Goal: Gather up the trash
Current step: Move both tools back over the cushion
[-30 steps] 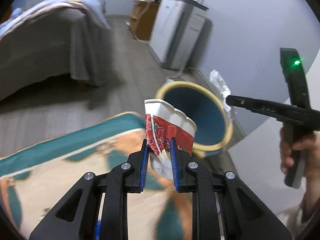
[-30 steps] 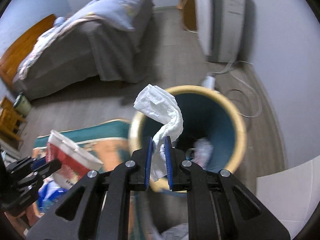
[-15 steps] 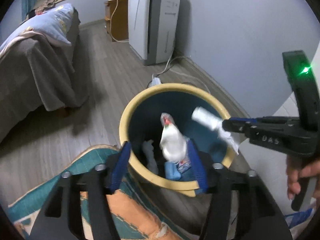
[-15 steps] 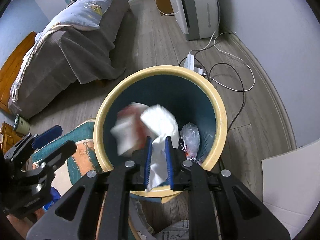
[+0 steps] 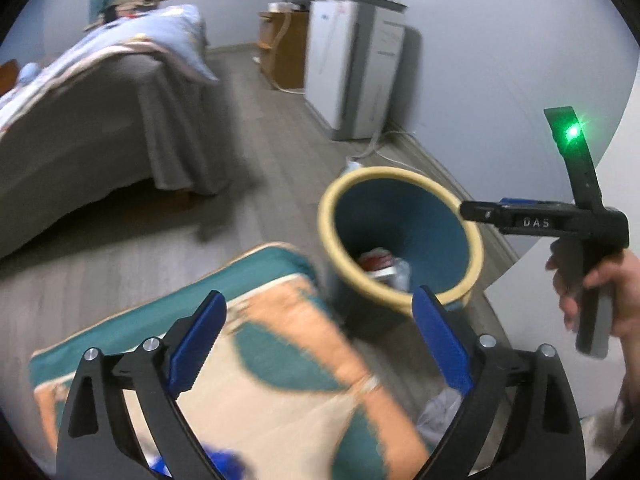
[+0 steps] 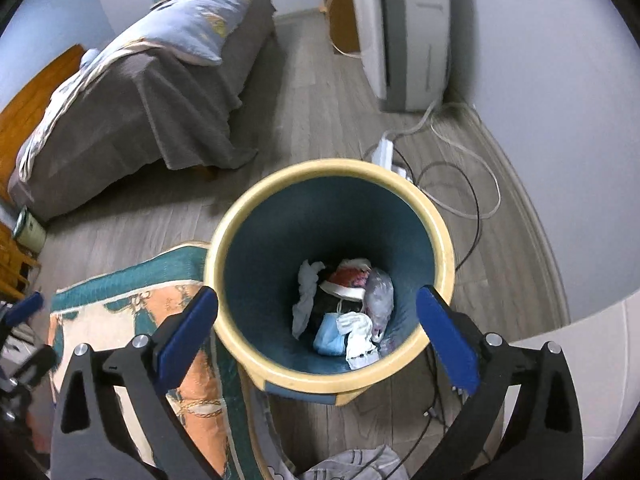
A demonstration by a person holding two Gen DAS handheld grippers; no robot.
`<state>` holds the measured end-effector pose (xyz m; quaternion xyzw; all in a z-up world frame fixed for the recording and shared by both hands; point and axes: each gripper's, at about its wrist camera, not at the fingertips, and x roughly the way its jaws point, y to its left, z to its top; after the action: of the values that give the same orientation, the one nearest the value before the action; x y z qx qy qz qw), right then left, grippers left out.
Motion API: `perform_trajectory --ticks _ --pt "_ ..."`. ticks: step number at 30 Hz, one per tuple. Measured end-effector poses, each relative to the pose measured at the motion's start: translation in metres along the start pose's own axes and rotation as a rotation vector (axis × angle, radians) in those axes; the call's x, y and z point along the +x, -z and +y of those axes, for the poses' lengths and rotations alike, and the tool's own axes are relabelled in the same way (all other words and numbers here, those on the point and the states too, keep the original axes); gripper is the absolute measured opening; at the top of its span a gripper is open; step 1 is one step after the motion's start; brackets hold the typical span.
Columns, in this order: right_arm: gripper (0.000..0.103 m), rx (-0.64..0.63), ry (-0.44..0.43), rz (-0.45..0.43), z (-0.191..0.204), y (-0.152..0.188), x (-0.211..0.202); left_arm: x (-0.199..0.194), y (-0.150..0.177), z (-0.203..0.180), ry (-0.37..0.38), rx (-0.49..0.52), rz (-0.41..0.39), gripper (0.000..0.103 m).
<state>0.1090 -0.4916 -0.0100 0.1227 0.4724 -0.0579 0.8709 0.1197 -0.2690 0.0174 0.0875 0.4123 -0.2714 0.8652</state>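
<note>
Opening wide, both grippers, nothing btwn pads. Right gripper [image 6: 316, 320] hangs over the bin [image 6: 442, 236], blue w/ cream rim, on wood floor. Trash in bin bottom: white tissue [image 6: 306, 300], red-and-white paper cup [image 6: 348, 280], blue mask [image 6: 330, 334], clear plastic bag [image 6: 380, 298]. Left gripper [image 5: 316, 332] sits above patterned rug [image 5: 280, 364], bin just beyond to the right. Rug edge touches bin's left side. Far left: bed [image 6: 132, 96]. Far right: white appliance [image 6: 404, 32], cables [image 6: 460, 184] near wall.
</note>
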Motion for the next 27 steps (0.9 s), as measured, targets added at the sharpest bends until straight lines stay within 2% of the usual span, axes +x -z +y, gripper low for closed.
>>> perform_trajectory --ticks 2,6,10,13,17,19,23,27 --pt "0.097 -0.05 0.006 -0.016 0.019 0.004 -0.008 -0.023 0.008 0.012 -0.059 -0.009 -0.017 0.095" --pt "0.097 -0.159 0.062 -0.03 0.06 0.013 -0.023 -0.061 0.026 0.036 -0.089 -0.043 -0.033 0.096" --pt "0.097 -0.171 -0.037 -0.01 0.1 0.026 -0.036 -0.095 0.051 0.057 -0.149 -0.084 -0.039 0.096" --pt "0.097 -0.19 -0.159 0.02 0.136 0.048 -0.045 -0.115 0.077 0.072 -0.183 -0.102 -0.025 0.096" --pt "0.097 -0.253 -0.214 0.041 0.178 0.081 -0.051 -0.13 0.104 0.093 -0.206 -0.155 -0.032 0.096" --pt "0.097 -0.299 -0.215 0.064 0.2 0.101 -0.048 -0.132 0.112 0.105 -0.222 -0.189 -0.025 0.096" --pt "0.097 -0.34 -0.149 0.119 0.224 0.135 -0.037 -0.136 0.121 0.117 -0.238 -0.198 -0.029 0.096" --pt "0.097 -0.344 -0.159 0.189 0.236 0.16 -0.024 -0.133 0.122 0.122 -0.224 -0.217 -0.016 0.096"
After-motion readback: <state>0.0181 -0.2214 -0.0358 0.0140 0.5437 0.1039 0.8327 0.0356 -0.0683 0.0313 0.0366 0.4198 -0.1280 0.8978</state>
